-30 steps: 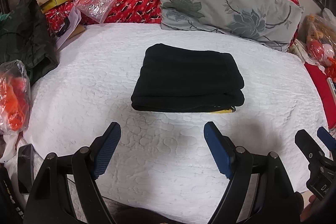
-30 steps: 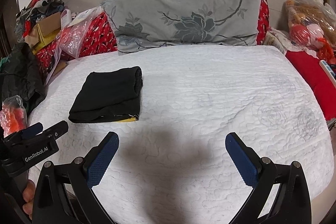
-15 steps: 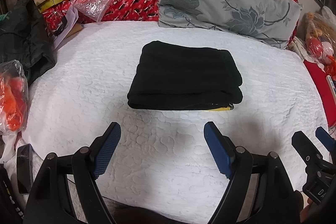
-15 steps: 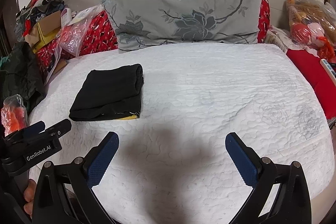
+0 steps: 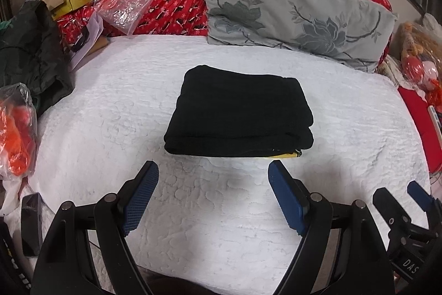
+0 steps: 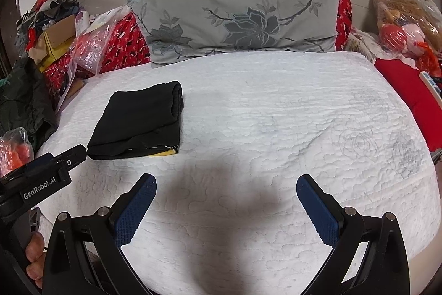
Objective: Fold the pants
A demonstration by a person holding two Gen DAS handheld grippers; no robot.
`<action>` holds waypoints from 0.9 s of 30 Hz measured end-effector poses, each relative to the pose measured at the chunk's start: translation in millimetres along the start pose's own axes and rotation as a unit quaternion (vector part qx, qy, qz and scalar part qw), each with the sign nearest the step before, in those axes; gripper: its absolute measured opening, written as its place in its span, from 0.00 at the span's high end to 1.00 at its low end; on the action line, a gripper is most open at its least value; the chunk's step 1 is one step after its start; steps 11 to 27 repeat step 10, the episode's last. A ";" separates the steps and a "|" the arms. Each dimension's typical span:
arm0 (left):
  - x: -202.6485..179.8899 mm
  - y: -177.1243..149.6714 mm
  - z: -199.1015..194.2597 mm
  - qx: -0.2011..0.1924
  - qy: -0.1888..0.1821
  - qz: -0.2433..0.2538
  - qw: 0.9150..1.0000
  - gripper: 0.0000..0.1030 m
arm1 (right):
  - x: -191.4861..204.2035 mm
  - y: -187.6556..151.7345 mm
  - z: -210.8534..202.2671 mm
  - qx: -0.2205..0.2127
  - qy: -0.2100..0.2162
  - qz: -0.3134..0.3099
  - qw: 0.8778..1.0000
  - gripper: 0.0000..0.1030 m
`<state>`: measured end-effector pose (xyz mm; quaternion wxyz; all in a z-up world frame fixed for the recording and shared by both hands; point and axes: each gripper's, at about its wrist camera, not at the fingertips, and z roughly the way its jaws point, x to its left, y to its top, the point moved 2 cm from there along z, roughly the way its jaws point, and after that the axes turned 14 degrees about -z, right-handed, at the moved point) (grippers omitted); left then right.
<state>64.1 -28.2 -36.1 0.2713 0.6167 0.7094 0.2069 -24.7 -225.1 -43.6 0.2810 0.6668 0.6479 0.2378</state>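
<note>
Black pants [image 5: 237,112] lie folded into a compact rectangle on the white quilted bed [image 5: 110,129], with a bit of yellow showing at the near right corner. In the right wrist view the pants [image 6: 141,123] sit at the left. My left gripper [image 5: 212,179] hovers open just in front of the pants, nothing between its blue pads. My right gripper [image 6: 226,190] is open over bare quilt, to the right of the pants, and it shows at the left wrist view's right edge [image 5: 397,198]. Neither gripper touches the pants.
A grey flowered pillow [image 6: 240,18] leans on a red patterned cushion at the head of the bed. Boxes, plastic bags [image 5: 124,7] and dark clothing [image 5: 30,51] crowd the left side. Bagged toys [image 6: 406,18] and a red cloth lie at the right.
The view has shifted only slightly; the pants lie as before and both grippers stay open in the same place.
</note>
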 end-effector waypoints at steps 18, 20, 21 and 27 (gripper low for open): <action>0.3 0.3 3.8 0.009 0.003 0.000 1.000 0.20 | -4.2 -1.8 3.7 0.007 0.002 0.008 1.000 0.01; 0.3 0.3 3.8 0.009 0.003 0.000 1.000 0.20 | -4.2 -1.8 3.7 0.007 0.002 0.008 1.000 0.01; 0.3 0.3 3.8 0.009 0.003 0.000 1.000 0.20 | -4.2 -1.8 3.7 0.007 0.002 0.008 1.000 0.01; 0.3 0.3 3.8 0.009 0.003 0.000 1.000 0.20 | -4.2 -1.8 3.7 0.007 0.002 0.008 1.000 0.01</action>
